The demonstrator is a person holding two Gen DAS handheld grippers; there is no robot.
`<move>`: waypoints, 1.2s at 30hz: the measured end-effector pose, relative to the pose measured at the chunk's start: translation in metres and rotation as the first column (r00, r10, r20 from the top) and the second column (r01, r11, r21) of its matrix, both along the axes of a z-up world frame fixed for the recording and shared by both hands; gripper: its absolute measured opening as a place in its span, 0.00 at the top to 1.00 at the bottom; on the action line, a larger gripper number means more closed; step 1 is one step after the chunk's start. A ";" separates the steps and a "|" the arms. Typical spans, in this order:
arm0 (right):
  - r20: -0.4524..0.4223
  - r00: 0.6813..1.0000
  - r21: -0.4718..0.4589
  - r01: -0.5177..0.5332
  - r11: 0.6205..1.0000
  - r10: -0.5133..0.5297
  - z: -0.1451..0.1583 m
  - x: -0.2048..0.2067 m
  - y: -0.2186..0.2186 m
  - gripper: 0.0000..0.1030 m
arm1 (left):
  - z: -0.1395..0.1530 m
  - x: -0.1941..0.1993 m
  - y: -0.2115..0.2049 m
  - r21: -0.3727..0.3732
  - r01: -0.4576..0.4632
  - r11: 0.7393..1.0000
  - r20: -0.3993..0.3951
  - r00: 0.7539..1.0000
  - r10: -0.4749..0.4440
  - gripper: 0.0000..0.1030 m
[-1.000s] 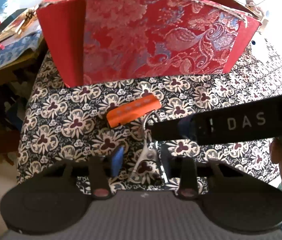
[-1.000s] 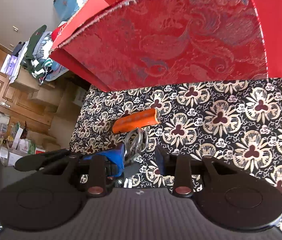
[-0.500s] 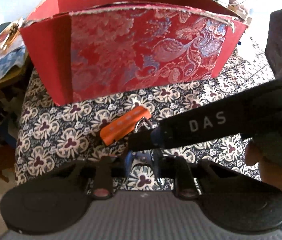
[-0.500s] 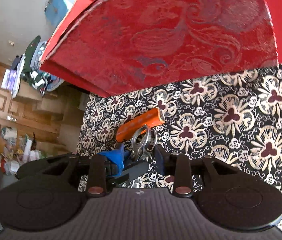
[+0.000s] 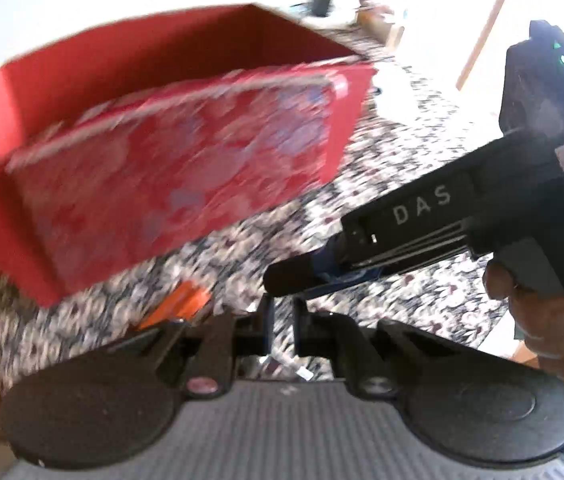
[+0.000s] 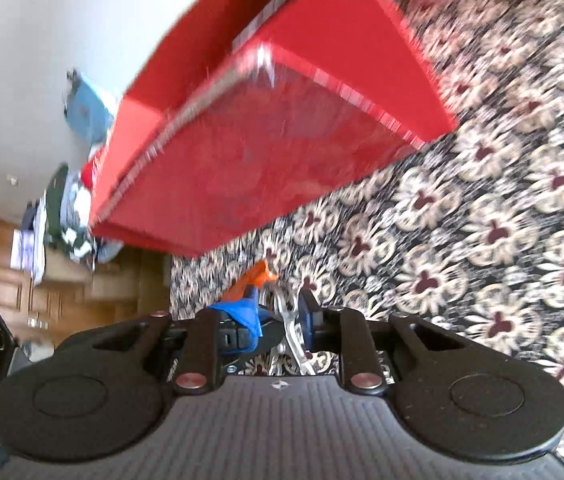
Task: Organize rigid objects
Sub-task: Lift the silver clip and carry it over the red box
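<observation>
On the flowery bench (image 6: 501, 200), near the red box (image 5: 170, 184), both hand-held grippers, left (image 5: 280, 322) and right (image 6: 282, 320), are pinched shut on the keys (image 6: 289, 320), ready to lift into the box.

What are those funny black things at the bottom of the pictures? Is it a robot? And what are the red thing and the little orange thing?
It's not a robot. A person holds a grabbing tool in each hand. Each tool has two fingers and a camera looking along them. One picture comes from the left gripper, the other from the right gripper. The left picture also shows the person's hand holding the right tool. On the flowery cloth stands a big red box. In front of it is an orange tag with a metal ring. Both pairs of fingers are shut. The right ones seem to pinch the ring. It's too blurry to tell what the left ones hold.
</observation>
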State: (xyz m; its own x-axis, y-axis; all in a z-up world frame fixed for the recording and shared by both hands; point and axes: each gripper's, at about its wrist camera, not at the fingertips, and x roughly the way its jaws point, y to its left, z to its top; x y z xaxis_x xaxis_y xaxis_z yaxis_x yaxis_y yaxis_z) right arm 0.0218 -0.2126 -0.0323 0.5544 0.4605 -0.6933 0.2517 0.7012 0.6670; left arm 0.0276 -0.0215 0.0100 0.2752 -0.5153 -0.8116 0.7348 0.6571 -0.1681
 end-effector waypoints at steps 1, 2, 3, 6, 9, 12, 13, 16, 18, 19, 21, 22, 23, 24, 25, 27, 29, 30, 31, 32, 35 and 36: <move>0.009 1.000 -0.009 0.016 1.000 -0.016 0.002 -0.003 -0.002 0.98 | 0.003 0.000 -0.005 -0.006 0.029 1.000 0.011 1.000 -0.029 0.97; 0.015 1.000 -0.020 0.027 0.999 -0.027 0.004 -0.006 -0.005 0.98 | 0.005 -0.003 -0.011 -0.006 0.051 0.999 0.023 0.998 -0.051 0.97; 0.016 0.999 -0.031 0.034 0.999 -0.034 0.004 -0.007 -0.005 0.98 | 0.005 -0.003 -0.014 -0.004 0.073 0.997 0.032 0.997 -0.072 0.97; 0.025 0.998 -0.048 0.058 0.997 -0.057 0.000 -0.014 -0.006 0.93 | 0.005 -0.004 -0.015 0.000 0.119 0.993 0.046 0.992 -0.119 0.97; 0.035 0.996 -0.058 0.087 0.995 -0.085 -0.005 -0.017 -0.004 0.89 | 0.005 -0.005 -0.004 0.014 0.120 0.993 0.068 0.990 -0.121 0.95; 0.039 0.998 -0.075 0.057 0.996 -0.055 -0.009 -0.013 0.002 0.88 | -0.003 -0.001 0.008 0.048 0.110 0.993 0.048 0.993 -0.112 0.79; 0.038 0.998 -0.078 0.047 0.996 -0.044 -0.010 -0.009 0.006 0.88 | -0.007 0.000 0.013 0.059 0.100 0.993 0.036 0.994 -0.102 0.73; 0.029 1.000 -0.072 0.004 0.997 -0.002 -0.016 0.001 0.019 0.88 | -0.019 -0.001 0.022 0.074 0.081 0.994 0.002 0.997 -0.081 0.46; 0.017 1.000 -0.064 -0.020 0.998 0.021 -0.020 0.005 0.026 0.88 | -0.023 -0.001 0.025 0.078 0.060 0.995 0.003 0.998 -0.060 0.43; 0.012 0.999 -0.063 -0.031 0.998 0.031 -0.022 0.007 0.028 0.88 | -0.026 -0.001 0.025 0.083 0.050 0.995 0.001 0.999 -0.051 0.43; 0.000 0.999 -0.063 -0.052 0.997 0.052 -0.025 0.012 0.032 0.87 | -0.031 0.001 0.022 0.095 0.031 0.995 -0.006 1.000 -0.030 0.43; -0.005 0.998 -0.064 -0.058 0.996 0.058 -0.026 0.013 0.034 0.87 | -0.035 0.003 0.020 0.101 0.024 0.995 -0.015 1.000 -0.022 0.43; -0.010 0.998 -0.063 -0.064 0.996 0.064 -0.027 0.016 0.034 0.87 | -0.037 0.004 0.018 0.101 0.015 0.995 -0.021 1.000 -0.013 0.42; -0.014 0.998 -0.062 -0.068 0.996 0.067 -0.028 0.017 0.033 0.87 | -0.038 0.005 0.016 0.096 0.008 0.995 -0.025 1.000 -0.006 0.43; -0.018 0.997 -0.061 -0.072 0.996 0.071 -0.028 0.019 0.033 0.87 | -0.039 0.005 0.013 0.100 0.004 0.995 -0.029 1.000 -0.001 0.43; -0.024 0.996 -0.056 -0.084 0.995 0.082 -0.028 0.022 0.032 0.87 | -0.042 0.005 0.009 0.109 0.001 0.994 -0.043 0.999 0.004 0.58; -0.033 0.994 -0.048 -0.106 0.993 0.104 -0.029 0.026 0.034 0.87 | -0.041 0.006 0.007 0.096 -0.003 0.995 -0.059 0.998 0.009 0.64; -0.038 0.993 -0.048 -0.116 0.992 0.115 -0.030 0.027 0.035 0.86 | -0.041 0.006 0.006 0.091 -0.008 0.996 -0.065 0.998 0.014 0.74; -0.043 0.992 -0.055 -0.122 0.991 0.120 -0.031 0.028 0.036 0.86 | -0.041 0.006 0.004 0.093 -0.014 0.996 -0.060 0.998 0.020 0.78; -0.047 0.991 -0.062 -0.125 0.990 0.122 -0.032 0.029 0.035 0.86 | -0.040 0.006 0.003 0.102 -0.030 0.994 -0.046 0.998 0.035 0.80; -0.056 0.993 -0.032 -0.110 0.993 0.108 -0.036 0.030 0.030 0.88 | -0.040 0.012 0.002 0.094 -0.069 0.993 -0.053 0.996 0.074 0.84; -0.057 0.993 -0.021 -0.104 0.994 0.103 -0.037 0.029 0.028 0.88 | -0.040 0.013 0.003 0.087 -0.077 0.993 -0.063 0.995 0.083 0.84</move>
State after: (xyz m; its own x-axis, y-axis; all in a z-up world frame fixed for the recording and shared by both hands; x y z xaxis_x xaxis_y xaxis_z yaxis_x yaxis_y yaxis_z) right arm 0.0510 -0.1844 -0.0690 0.4648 0.4958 -0.7336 0.2135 0.7413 0.6363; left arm 0.0408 -0.0186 -0.0303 0.2567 -0.4228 -0.8691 0.6681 0.7274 -0.1565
